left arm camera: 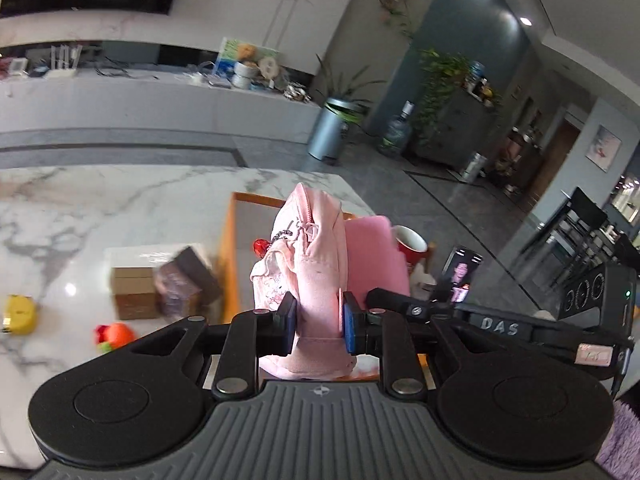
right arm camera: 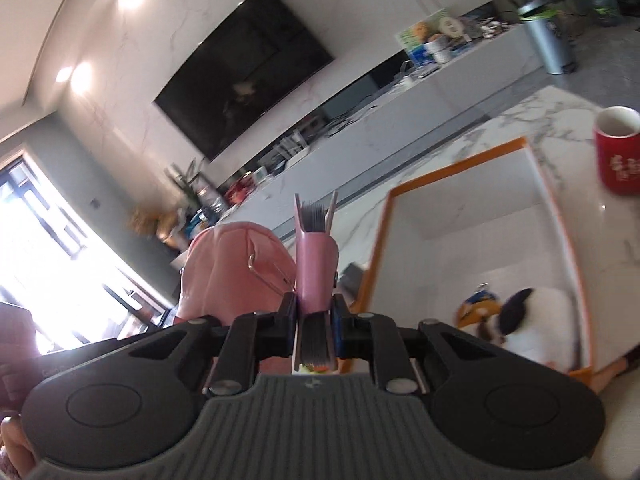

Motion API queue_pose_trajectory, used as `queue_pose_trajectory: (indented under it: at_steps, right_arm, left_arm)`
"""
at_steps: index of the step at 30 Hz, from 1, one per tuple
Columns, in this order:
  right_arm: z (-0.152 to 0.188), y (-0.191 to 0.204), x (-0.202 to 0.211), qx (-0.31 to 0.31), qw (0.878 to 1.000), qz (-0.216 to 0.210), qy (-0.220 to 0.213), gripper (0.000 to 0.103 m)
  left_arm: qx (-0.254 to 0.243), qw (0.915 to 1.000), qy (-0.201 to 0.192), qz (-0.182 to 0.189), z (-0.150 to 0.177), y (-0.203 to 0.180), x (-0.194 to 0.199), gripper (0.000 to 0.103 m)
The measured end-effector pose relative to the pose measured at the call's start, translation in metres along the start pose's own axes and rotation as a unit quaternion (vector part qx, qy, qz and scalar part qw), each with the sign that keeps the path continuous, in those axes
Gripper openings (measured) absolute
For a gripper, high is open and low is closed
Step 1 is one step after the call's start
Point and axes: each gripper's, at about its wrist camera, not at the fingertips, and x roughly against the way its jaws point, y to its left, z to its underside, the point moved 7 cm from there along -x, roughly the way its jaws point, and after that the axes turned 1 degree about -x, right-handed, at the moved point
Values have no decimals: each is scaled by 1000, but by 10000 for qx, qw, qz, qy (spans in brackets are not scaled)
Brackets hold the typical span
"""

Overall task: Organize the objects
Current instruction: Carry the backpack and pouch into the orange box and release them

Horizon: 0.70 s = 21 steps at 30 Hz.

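Observation:
My left gripper [left arm camera: 319,322] is shut on a pink fabric bag [left arm camera: 310,264] with a zipper and a red charm, held upright above the near edge of an orange-rimmed white box [left arm camera: 228,248]. My right gripper [right arm camera: 315,322] is shut on a pink notebook [right arm camera: 316,264], spine up, pages showing between the covers. The pink bag also shows in the right wrist view [right arm camera: 232,264], just left of the notebook. The notebook shows in the left wrist view [left arm camera: 372,256] to the right of the bag. The box [right arm camera: 560,208] holds a plush toy [right arm camera: 516,320].
On the marble table [left arm camera: 80,208] lie brown cardboard boxes [left arm camera: 134,292], a dark box [left arm camera: 184,280], a yellow object [left arm camera: 20,314] and a red-orange toy [left arm camera: 116,336]. A red mug [right arm camera: 618,152] stands right of the box. A phone [left arm camera: 460,274] stands by the mug.

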Motion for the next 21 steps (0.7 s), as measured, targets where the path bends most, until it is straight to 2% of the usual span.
queue_pose_trajectory:
  at_steps: [3, 6, 10, 14, 21]
  right_arm:
    - [1, -22, -9, -105, 9994, 310, 99, 18]
    - [10, -42, -28, -182, 9972, 576, 435, 18]
    - [28, -60, -53, -203, 9932, 704, 907, 18]
    - [41, -65, -75, -112, 9880, 776, 1329, 18]
    - [44, -81, -95, 64, 9818, 881, 1681, 18]
  left_arm:
    - [68, 9994, 333, -79, 5, -4, -35, 26]
    - [128, 9969, 724, -269, 16, 2, -64, 26]
    - [69, 9913, 1094, -727, 27, 10, -89, 27]
    - [39, 9846, 1444, -989, 36, 16, -101, 27]
    - [12, 9744, 1863, -1260, 45, 20, -117, 28]
